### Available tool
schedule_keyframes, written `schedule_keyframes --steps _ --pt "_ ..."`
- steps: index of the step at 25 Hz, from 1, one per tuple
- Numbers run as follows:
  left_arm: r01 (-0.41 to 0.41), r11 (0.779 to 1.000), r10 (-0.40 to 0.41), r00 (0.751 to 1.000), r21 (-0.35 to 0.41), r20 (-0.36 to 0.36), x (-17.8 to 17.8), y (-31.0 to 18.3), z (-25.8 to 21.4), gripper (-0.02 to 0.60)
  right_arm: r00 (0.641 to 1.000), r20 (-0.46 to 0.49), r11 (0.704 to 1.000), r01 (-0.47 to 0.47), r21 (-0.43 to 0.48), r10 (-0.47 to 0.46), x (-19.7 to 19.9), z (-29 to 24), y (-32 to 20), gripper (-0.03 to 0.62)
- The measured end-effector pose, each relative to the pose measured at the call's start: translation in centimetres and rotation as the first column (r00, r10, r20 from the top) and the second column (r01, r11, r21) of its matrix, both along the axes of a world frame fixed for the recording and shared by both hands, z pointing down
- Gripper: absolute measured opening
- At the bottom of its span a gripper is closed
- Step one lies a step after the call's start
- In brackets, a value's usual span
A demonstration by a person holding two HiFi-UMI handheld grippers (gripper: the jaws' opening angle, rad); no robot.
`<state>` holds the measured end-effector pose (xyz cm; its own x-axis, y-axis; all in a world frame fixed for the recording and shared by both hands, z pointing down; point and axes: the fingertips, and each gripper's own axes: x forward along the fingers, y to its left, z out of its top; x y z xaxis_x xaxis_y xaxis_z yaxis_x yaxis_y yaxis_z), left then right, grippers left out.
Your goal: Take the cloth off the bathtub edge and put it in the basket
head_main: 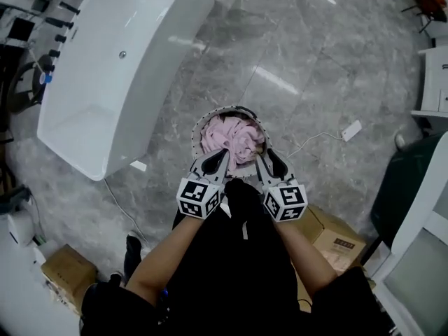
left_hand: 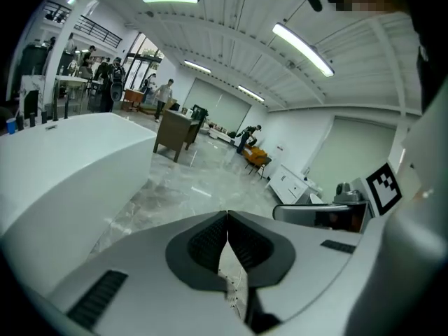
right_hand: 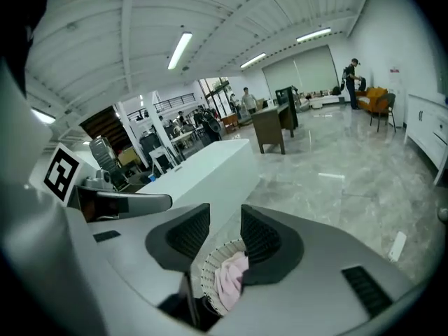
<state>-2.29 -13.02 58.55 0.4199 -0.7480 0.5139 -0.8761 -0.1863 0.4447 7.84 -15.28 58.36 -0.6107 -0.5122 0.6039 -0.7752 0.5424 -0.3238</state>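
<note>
The white bathtub [head_main: 119, 68] stands on the grey marble floor at the left. The left gripper [head_main: 221, 157] has its jaws pressed together with nothing between them, above the near rim of the round basket [head_main: 198, 127], where the pink cloth [head_main: 234, 137] lies bunched. Just beside it, the right gripper [head_main: 270, 161] gapes wide and empty. A cardboard box [head_main: 336, 240] sits at the right

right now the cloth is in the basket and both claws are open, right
No: the left claw is shut, jaws together, as the left gripper view shows. Only the right claw is open. The cloth is in the basket.
</note>
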Motion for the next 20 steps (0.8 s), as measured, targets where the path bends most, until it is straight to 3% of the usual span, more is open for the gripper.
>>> schedule_keyframes --steps 3,8,14,17,18,20 --pt "0.023 0.998 -0.022 1.0 0.055 -0.02 0.7 0.1 -5.9 0.015 0.999 0.027 0.995 0.024 0.102 -0.027 0.3 -7.1 0.2 0.149" --pt "-0.05 0.99 0.048 0.999 0.133 0.016 0.9 -0.5 -14.0 0.015 0.998 0.055 0.969 0.028 0.247 -0.042 0.0 -17.2 0.4 0.149" --pt "-0.092 0.963 0.095 0.995 0.253 0.0 -0.3 -1.5 -23.5 0.016 0.993 0.085 0.933 -0.109 0.344 0.084 0.0 -25.1 1.4 0.153" --pt "-0.079 0.948 0.079 0.997 0.309 0.012 -2.1 -1.1 -27.3 0.016 0.985 0.117 0.916 -0.16 0.367 0.125 -1.4 -27.6 2.0 0.153" --pt "-0.08 0.944 0.08 0.997 0.32 0.013 -2.5 -0.8 -28.3 0.017 0.983 0.13 0.911 -0.172 0.374 0.132 -1.9 -28.4 2.2 0.144" --pt "-0.105 0.936 0.104 0.994 0.337 0.021 -3.0 0.0 -29.8 0.017 0.978 0.155 0.901 -0.188 0.391 0.136 -2.9 -30.1 2.7 0.052"
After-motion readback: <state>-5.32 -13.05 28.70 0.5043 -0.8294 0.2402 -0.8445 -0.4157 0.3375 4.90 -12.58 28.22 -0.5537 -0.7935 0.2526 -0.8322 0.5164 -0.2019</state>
